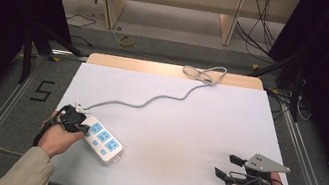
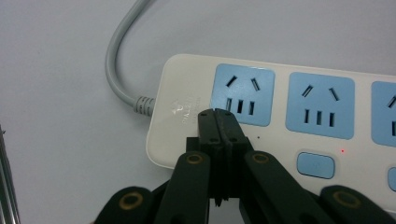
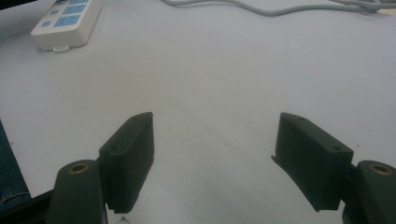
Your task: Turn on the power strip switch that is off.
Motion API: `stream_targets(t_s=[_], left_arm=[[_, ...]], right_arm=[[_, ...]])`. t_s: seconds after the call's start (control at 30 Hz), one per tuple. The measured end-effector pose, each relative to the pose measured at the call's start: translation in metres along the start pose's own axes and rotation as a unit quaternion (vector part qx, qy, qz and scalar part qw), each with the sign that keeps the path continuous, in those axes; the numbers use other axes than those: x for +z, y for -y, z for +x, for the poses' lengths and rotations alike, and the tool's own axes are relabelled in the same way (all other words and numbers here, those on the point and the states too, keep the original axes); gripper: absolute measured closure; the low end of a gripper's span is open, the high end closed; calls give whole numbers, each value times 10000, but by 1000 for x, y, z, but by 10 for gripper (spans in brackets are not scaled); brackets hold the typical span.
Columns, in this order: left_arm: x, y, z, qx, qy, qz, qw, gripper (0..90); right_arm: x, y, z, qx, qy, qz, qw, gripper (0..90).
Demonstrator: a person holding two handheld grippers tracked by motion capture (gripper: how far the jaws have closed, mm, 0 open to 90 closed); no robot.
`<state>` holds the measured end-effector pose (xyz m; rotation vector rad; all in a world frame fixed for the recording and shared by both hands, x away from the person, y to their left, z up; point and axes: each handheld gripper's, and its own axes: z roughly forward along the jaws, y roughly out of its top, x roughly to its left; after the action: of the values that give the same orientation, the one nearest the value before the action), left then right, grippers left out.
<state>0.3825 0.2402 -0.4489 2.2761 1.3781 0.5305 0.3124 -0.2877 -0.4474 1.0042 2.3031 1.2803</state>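
While right gripper gapes, left gripper seemingly touches power strip.

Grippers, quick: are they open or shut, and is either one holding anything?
Left gripper: shut, jaws pressed together above the power strip, holding nothing.
Right gripper: open, nothing between its jaws.

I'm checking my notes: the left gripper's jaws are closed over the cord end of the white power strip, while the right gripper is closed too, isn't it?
Not quite: the right gripper is open, its jaws wide apart over bare table in the right gripper view. The left gripper is closed over the power strip, as you said.
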Motion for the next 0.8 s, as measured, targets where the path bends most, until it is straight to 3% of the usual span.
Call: stream_targets(t_s=[0.17, 0.33, 0.8], left_arm=[[-2, 0, 3, -130, 157, -56, 9998, 900], [-2, 0, 1, -73, 138, -30, 9999, 900], [-1, -1, 2, -159, 152, 37, 9998, 900]], right_arm=[[1, 0, -1, 17, 3, 0, 10000, 289], [0, 0, -1, 12, 6, 2, 10000, 289], [1, 0, -1, 35, -15, -4, 10000, 290]])
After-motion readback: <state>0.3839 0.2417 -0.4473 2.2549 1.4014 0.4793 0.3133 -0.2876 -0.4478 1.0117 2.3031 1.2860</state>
